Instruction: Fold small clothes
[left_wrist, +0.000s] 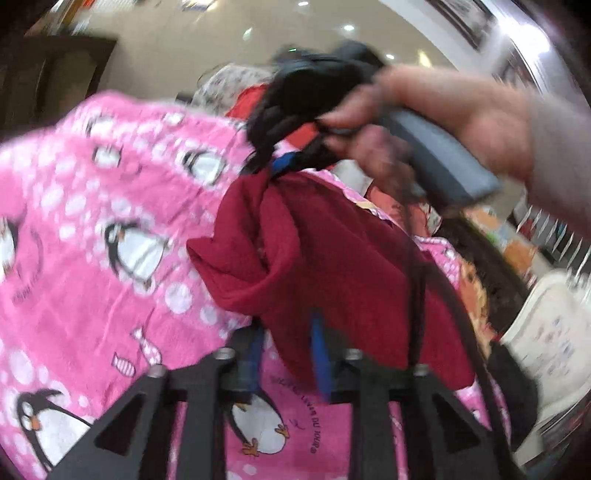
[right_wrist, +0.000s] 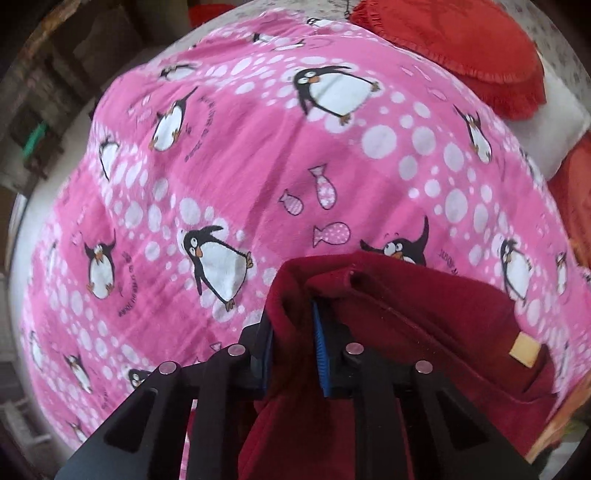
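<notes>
Pink penguin blanket (right_wrist: 258, 155) spreads underneath. Maroon garment (left_wrist: 314, 251) hangs bunched at six o'clock, pinched in the closed right gripper (right_wrist: 295, 350); left gripper (left_wrist: 288, 354) stands open beside it. Mid-fold, I judge; next, regrip an edge.

Curved lettering is printed in black beside the penguins on the pink blanket (left_wrist: 92, 295); in the left wrist view, above the nearest penguin, the words "DU JOUR" can be made out. The remaining script on the blanket (right_wrist: 258, 166) is too blurred to be read.
</notes>
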